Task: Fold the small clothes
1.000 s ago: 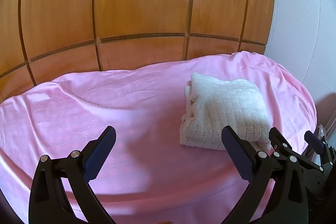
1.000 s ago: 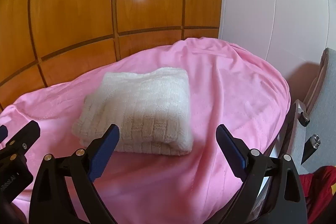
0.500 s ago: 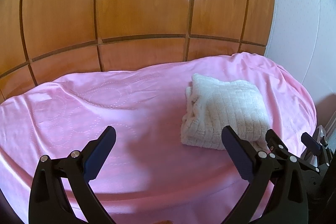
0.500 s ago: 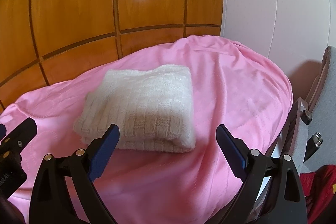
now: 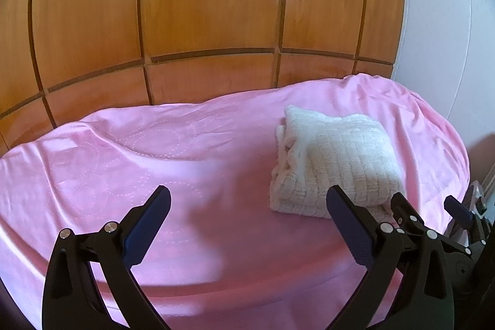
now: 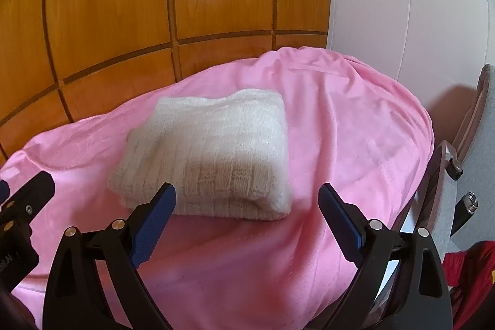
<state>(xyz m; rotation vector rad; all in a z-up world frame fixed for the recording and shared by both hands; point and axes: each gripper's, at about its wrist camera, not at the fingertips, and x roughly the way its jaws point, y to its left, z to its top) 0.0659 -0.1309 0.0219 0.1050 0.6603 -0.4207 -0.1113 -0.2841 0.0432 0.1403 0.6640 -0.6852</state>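
A cream knitted garment [image 5: 334,162] lies folded into a thick rectangle on the pink blanket [image 5: 154,162], toward its right end. In the right wrist view the folded garment [image 6: 213,156] sits just beyond and left of centre. My left gripper [image 5: 247,203] is open and empty, hovering above bare blanket to the left of the garment. My right gripper [image 6: 247,203] is open and empty, near the garment's front edge, not touching it. The right gripper also shows at the right edge of the left wrist view [image 5: 433,215].
A wooden panelled wall [image 5: 201,20] stands behind the pink-covered surface. A white padded panel [image 6: 402,5] is at the right. A grey chair [image 6: 473,159] and red cloth [image 6: 470,274] lie beyond the blanket's right edge.
Both grippers have drawn slightly back and up from the folded garment, which sits a little farther away in both views. The garment itself has not moved. Both stay open.
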